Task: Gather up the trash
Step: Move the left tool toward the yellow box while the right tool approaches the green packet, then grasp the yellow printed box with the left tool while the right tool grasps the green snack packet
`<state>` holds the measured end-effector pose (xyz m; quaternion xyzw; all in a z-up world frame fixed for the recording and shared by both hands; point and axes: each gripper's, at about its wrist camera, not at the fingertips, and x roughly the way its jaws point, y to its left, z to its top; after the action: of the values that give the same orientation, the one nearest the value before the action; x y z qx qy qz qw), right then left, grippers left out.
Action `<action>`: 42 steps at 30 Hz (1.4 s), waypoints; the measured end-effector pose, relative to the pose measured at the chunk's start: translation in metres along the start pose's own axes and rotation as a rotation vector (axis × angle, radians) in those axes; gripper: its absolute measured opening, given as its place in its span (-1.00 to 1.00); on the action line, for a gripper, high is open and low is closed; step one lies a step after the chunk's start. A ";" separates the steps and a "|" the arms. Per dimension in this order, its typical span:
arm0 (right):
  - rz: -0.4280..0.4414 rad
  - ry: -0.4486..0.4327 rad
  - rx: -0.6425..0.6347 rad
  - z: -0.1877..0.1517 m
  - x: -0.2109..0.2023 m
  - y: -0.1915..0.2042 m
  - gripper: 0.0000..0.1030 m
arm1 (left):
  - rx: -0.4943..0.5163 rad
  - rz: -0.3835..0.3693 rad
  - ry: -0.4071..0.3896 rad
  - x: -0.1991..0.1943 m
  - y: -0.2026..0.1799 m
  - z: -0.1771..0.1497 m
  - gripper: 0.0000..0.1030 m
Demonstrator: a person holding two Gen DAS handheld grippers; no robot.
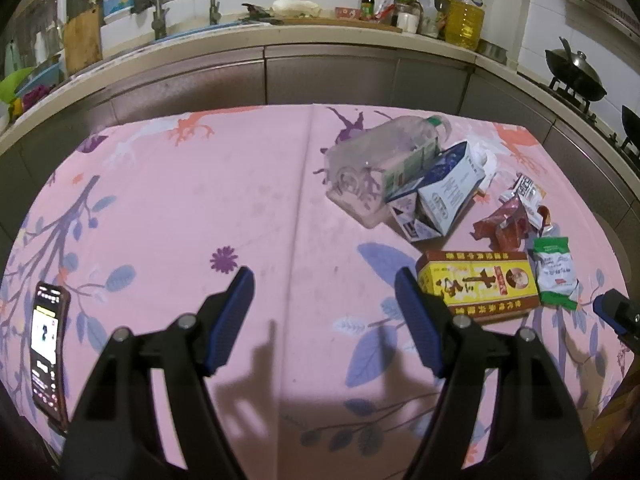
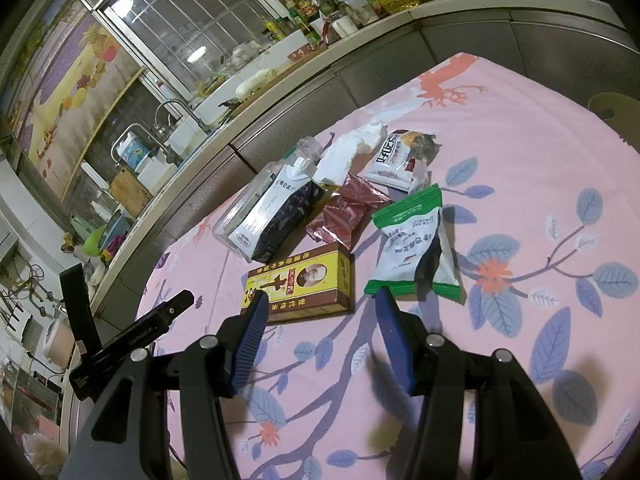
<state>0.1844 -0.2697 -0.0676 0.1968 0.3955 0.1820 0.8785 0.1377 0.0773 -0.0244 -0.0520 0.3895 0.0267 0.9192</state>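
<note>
Trash lies in a cluster on the pink floral tablecloth point(image 1: 200, 208). A clear plastic bottle point(image 1: 372, 160) lies on its side against a blue-and-white carton point(image 1: 444, 196). Nearer are a yellow-and-brown box point(image 1: 480, 284), a red foil wrapper point(image 1: 504, 224) and a green-and-white snack bag point(image 1: 554, 268). My left gripper point(image 1: 324, 284) hovers open over bare cloth, left of the box. My right gripper point(image 2: 320, 300) is open just short of the box point(image 2: 304, 280) and the green bag point(image 2: 412, 248), holding nothing. Farther back lie the carton point(image 2: 276, 212), bottle point(image 2: 248, 208), red wrapper point(image 2: 348, 212), crumpled white paper point(image 2: 352, 148) and another wrapper point(image 2: 400, 156).
A lit phone point(image 1: 48, 348) lies at the table's left edge. Behind the table runs a kitchen counter point(image 1: 280, 40) with a sink, taps, bottles and a large oil jug point(image 1: 464, 24). A wok point(image 1: 576, 68) sits on the stove at right. The left gripper's body point(image 2: 132, 340) shows in the right wrist view.
</note>
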 end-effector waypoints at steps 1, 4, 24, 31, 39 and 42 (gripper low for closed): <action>0.000 0.000 0.000 0.000 0.000 0.000 0.04 | -0.001 -0.001 0.001 0.000 0.000 0.000 0.36; 0.001 0.001 0.001 -0.001 0.000 0.000 0.04 | -0.001 -0.001 0.001 0.000 0.000 0.000 0.36; -0.003 -0.009 0.003 0.002 -0.001 -0.007 0.04 | 0.022 -0.026 -0.002 -0.003 -0.010 -0.002 0.36; -0.005 -0.013 0.011 0.004 -0.003 -0.010 0.04 | 0.017 -0.112 0.017 -0.005 -0.016 0.004 0.35; -0.007 0.010 0.017 0.007 0.005 -0.020 0.04 | -0.021 -0.230 0.086 0.012 -0.024 0.005 0.35; -0.018 0.012 0.045 0.011 0.009 -0.030 0.04 | -0.017 -0.247 0.116 0.024 -0.030 0.005 0.35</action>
<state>0.2034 -0.2937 -0.0810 0.2119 0.4065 0.1660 0.8731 0.1607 0.0481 -0.0352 -0.1087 0.4322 -0.0865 0.8910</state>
